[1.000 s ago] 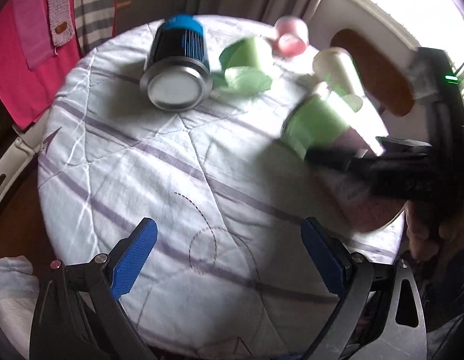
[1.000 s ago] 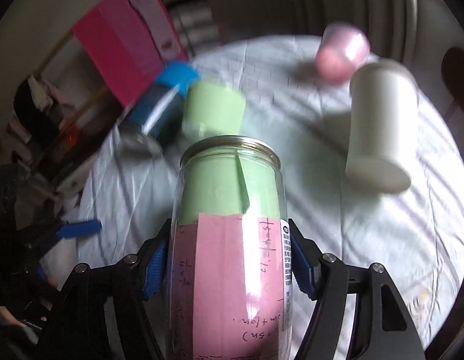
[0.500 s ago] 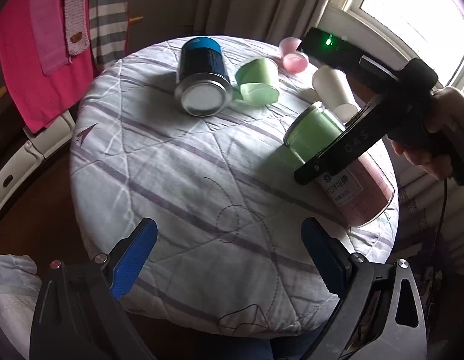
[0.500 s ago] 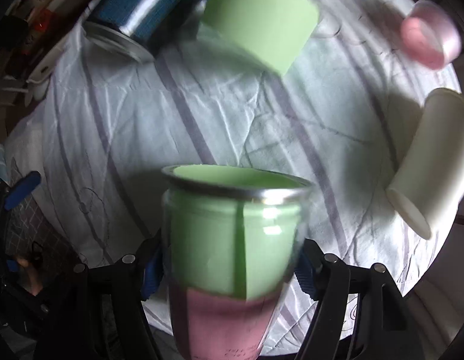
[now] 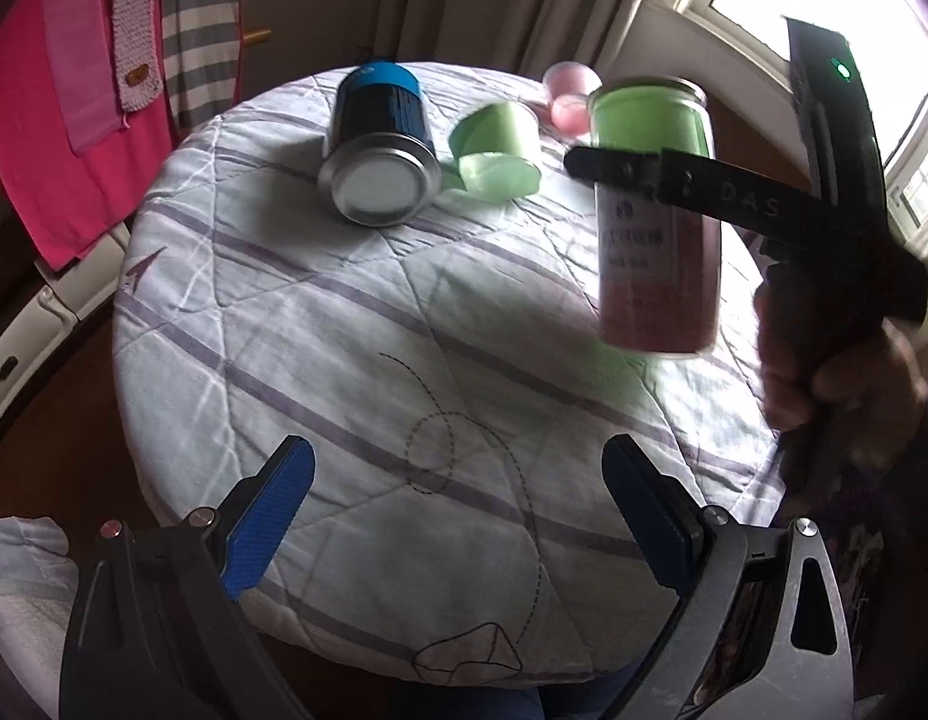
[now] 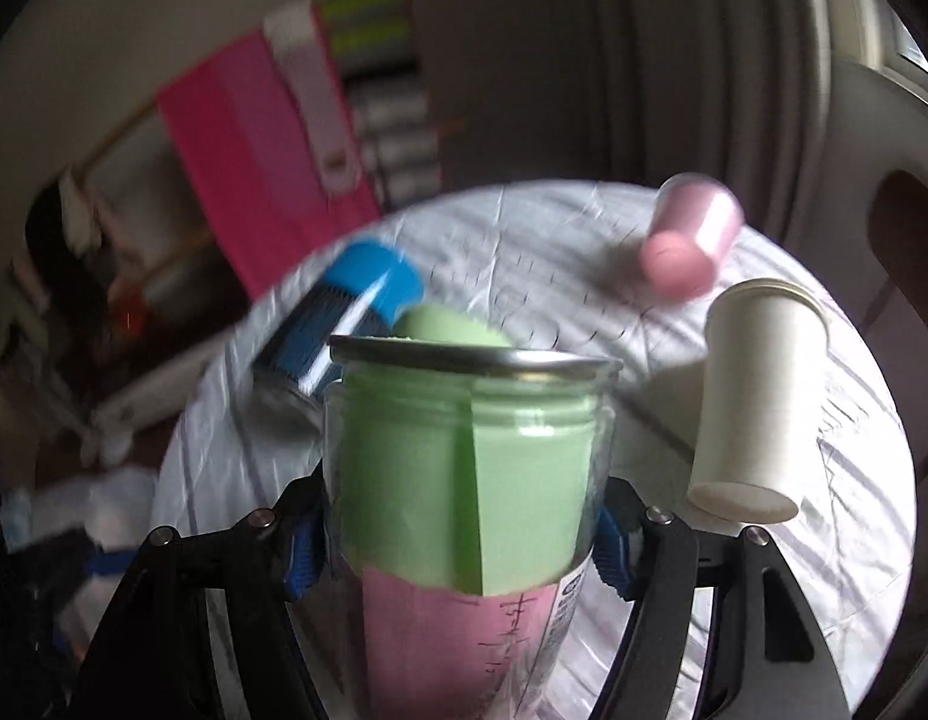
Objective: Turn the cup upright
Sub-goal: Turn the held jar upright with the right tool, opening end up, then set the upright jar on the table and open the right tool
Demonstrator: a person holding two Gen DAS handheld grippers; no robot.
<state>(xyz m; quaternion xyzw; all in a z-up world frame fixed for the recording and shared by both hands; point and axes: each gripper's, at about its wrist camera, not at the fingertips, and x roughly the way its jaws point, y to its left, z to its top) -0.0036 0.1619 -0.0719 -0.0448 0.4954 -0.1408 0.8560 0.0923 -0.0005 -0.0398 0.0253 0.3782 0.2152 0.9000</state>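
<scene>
My right gripper (image 6: 461,531) is shut on a glass jar (image 6: 464,480) lined with green and pink paper. In the left wrist view the jar (image 5: 655,216) hangs nearly upright, mouth up, above the right side of the round table (image 5: 320,324), with the right gripper (image 5: 643,171) clamped across it. My left gripper (image 5: 458,504) is open and empty over the table's near edge.
On the table lie a blue can (image 5: 377,144) on its side, a green cup (image 5: 493,147) on its side, a pink cup (image 5: 568,93) and a white cup (image 6: 757,402). Pink and striped cloths (image 5: 50,120) hang at the left. A window is at the right.
The right gripper has lifted the jar off the table and turned it from lying tilted to nearly upright. The left gripper has stayed open and drawn back slightly.
</scene>
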